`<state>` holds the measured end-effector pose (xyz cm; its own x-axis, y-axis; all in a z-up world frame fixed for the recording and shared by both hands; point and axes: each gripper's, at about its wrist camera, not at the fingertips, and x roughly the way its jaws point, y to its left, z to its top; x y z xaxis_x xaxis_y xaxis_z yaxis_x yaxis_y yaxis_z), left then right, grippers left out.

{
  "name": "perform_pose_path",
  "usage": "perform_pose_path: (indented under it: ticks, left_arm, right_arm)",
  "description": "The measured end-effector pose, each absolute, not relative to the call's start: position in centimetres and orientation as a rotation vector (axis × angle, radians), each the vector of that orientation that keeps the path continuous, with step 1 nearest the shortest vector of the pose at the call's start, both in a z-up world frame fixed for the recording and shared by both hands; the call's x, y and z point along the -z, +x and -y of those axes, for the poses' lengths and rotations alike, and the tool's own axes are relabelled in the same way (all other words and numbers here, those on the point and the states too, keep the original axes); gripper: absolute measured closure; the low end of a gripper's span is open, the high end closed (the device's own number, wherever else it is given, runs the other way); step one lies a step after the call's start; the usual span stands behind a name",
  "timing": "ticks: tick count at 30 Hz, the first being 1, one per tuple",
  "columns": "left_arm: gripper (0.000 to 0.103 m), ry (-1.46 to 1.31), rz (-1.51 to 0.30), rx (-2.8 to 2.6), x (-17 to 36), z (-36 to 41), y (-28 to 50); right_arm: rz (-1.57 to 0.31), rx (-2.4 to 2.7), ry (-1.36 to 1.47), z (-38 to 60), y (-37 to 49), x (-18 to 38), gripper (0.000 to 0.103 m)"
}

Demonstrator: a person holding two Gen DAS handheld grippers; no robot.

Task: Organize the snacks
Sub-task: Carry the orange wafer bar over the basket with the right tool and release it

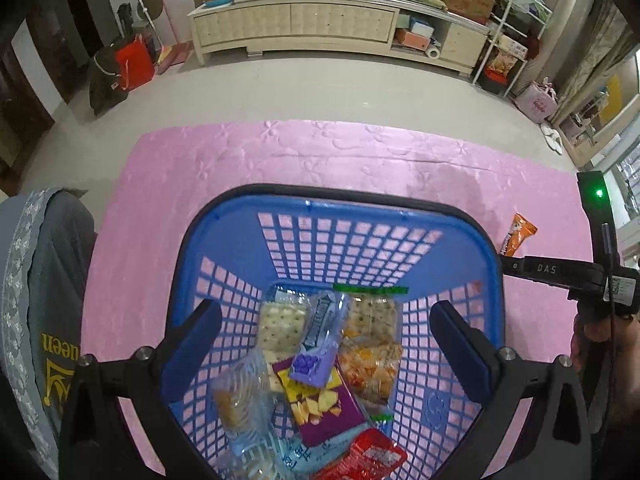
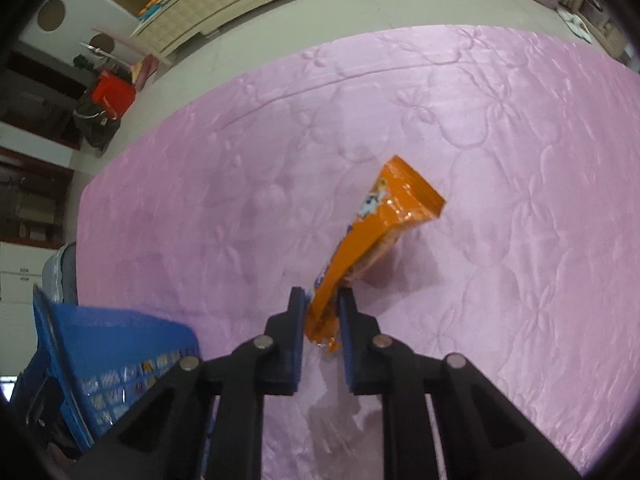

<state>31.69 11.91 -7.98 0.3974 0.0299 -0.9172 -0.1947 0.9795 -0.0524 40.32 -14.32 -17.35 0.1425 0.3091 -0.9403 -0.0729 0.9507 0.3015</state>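
A blue plastic basket [image 1: 460, 240] stands on the pink quilted cloth [image 1: 280, 152] and holds several snack packs: crackers [image 1: 280, 326], a purple box [image 1: 320, 412], a red pack [image 1: 368, 460]. My left gripper [image 1: 324, 332] is open, hovering over the basket's inside and holding nothing. My right gripper [image 2: 323, 312] is shut on the near end of an orange snack packet [image 2: 396, 204], lifted above the cloth to the right of the basket [image 2: 120, 332]. The packet also shows in the left wrist view [image 1: 518, 234], beyond the right gripper's body.
A grey cushion with yellow print [image 1: 44, 300] lies left of the basket. Beyond the cloth is pale floor, a long cream cabinet [image 1: 328, 24], red and dark bags [image 1: 120, 68] at the left and a wire shelf [image 1: 508, 44] at the right.
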Motion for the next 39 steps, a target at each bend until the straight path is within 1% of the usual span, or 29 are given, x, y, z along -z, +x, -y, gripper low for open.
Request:
perform_pose_path:
  ticks: [6, 17, 26, 32, 39]
  left_arm:
    - [0.000, -0.154, -1.120, -0.124, 6.6, -11.5, 29.2]
    - [0.000, -0.124, -1.040, -0.114, 3.3, -10.3, 23.7]
    - [0.000, -0.125, -0.981, -0.089, 0.8, -9.9, 19.3]
    - [0.000, -0.130, -0.959, -0.084, -0.1, -10.6, 17.2]
    - [0.000, -0.143, -0.950, -0.097, 0.1, -12.6, 15.9]
  right_arm:
    - [-1.364, -0.301, 0.178, 15.2, 37.6, 15.2, 0.083]
    - [-1.253, -0.390, 0.139, 15.0, 31.2, 8.6, 0.083]
    - [-1.158, -0.546, 0.003, 10.7, 23.8, 4.1, 0.083]
    - [-1.149, -0.607, -0.067, 7.5, 21.7, 3.3, 0.083]
    - [-1.178, -0.627, -0.112, 4.4, 21.5, 4.1, 0.083]
